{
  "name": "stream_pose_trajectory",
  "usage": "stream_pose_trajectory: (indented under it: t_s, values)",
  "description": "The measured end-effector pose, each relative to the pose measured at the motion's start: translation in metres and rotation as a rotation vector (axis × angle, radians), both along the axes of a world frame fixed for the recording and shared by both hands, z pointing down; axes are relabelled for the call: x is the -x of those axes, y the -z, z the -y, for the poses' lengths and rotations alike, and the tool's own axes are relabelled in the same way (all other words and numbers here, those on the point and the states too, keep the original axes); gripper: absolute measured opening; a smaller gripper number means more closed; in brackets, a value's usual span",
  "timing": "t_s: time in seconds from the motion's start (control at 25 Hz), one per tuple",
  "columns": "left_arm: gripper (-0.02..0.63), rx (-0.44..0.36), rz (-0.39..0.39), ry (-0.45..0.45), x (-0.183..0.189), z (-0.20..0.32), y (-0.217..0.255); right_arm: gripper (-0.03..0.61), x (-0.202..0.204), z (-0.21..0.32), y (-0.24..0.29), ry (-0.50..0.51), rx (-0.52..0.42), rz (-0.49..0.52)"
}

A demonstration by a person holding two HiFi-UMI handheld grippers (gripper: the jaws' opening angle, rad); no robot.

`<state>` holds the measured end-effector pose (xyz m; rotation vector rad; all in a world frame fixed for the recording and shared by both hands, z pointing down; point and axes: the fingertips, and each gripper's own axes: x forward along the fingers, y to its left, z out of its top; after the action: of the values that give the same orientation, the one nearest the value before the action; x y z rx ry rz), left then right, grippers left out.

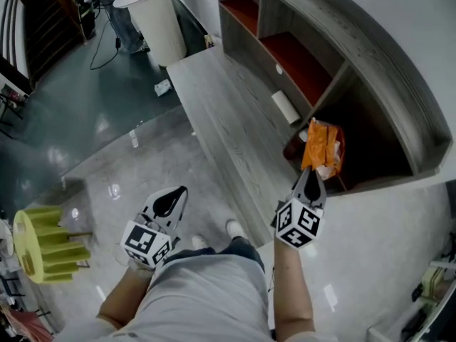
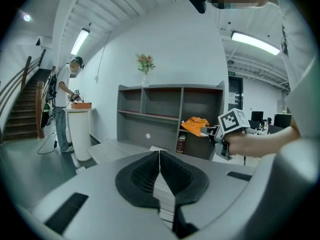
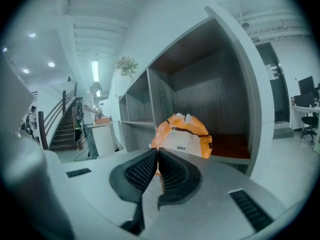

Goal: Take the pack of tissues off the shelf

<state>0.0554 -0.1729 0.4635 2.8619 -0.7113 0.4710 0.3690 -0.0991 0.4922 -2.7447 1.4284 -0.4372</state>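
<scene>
Since our right gripper (image 1: pixel 311 173) is clamped on the orange pack of tissues (image 1: pixel 322 147), right at the shelf (image 1: pixel 385 63) opening, we'd say only pulling it clear remains; left gripper (image 1: pixel 173 199) is closed, empty

The lower edge of the orange plastic pack of tissues (image 3: pixel 181 134) is hidden behind the closed black jaws of the right gripper (image 3: pixel 158 151), so how much of it lies between them cannot be told. The print on its white label is too small to read. In the head view the pack covers part of a dark upright object (image 1: pixel 292 149) in the grey wooden shelf unit (image 1: pixel 370 63); what that object is cannot be made out. The shelf unit's far end runs off the top edge, as does the white round pedestal (image 1: pixel 160 20). A yellow slatted rack (image 1: pixel 46 244) is cut by the left edge. The person's forearms (image 1: pixel 291 298) are cut off at the bottom edge.
</scene>
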Motion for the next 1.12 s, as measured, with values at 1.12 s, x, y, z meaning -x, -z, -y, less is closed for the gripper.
stream_pose_trajectory:
  t_s: [1.12]
  values:
    - [0.018, -0.038, -0.072, 0.508, 0.229, 0.023, 0.018, 0.020, 0.337, 0.134, 0.025, 0.841, -0.054, 0.036]
